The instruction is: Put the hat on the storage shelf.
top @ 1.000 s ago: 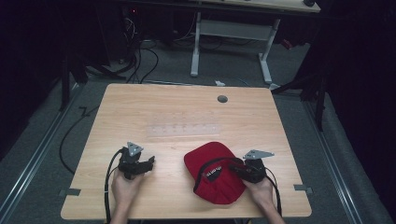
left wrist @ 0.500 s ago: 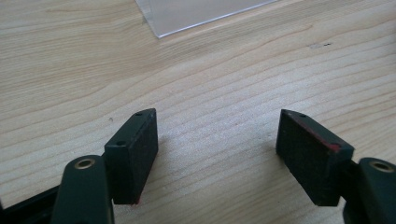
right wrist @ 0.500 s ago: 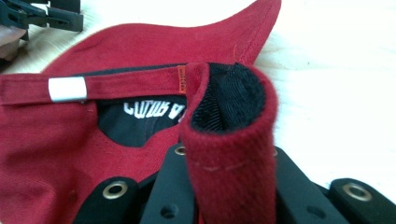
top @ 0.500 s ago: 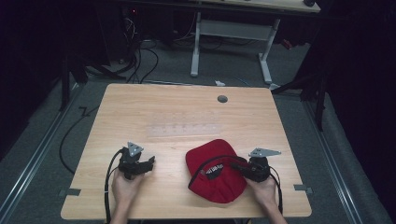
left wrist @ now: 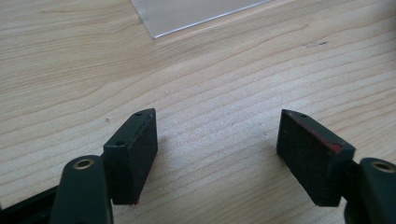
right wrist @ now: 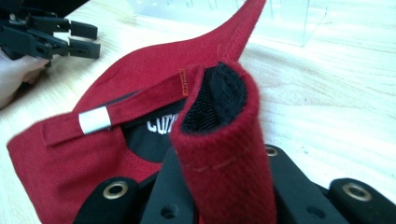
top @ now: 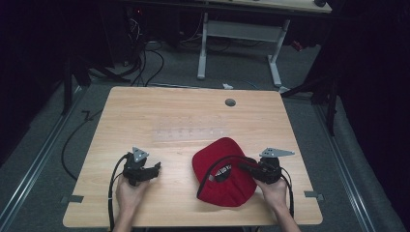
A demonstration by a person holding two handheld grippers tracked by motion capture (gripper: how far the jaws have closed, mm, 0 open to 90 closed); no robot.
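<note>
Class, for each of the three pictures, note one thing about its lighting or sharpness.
High view: table lit, surroundings dark. Left gripper view: even light, soft shadows under the left gripper. Right gripper view: the red cap strap's near part blurs; glare on wood.

In the right gripper view, the red cap (right wrist: 116,154) runs off the bottom and left edges, and its folded strap (right wrist: 219,154) hides the pads of the right claw (right wrist: 219,186), so the contact itself cannot be seen. The white lettering (right wrist: 161,125) inside the cap is half covered by the strap and unreadable. In the high view the printed label (top: 223,172) inside the cap is too small to read, and the person's forearms are cut off by the bottom edge. In the left gripper view, the clear plastic sheet (left wrist: 196,14) is cut off by the top edge.
</note>
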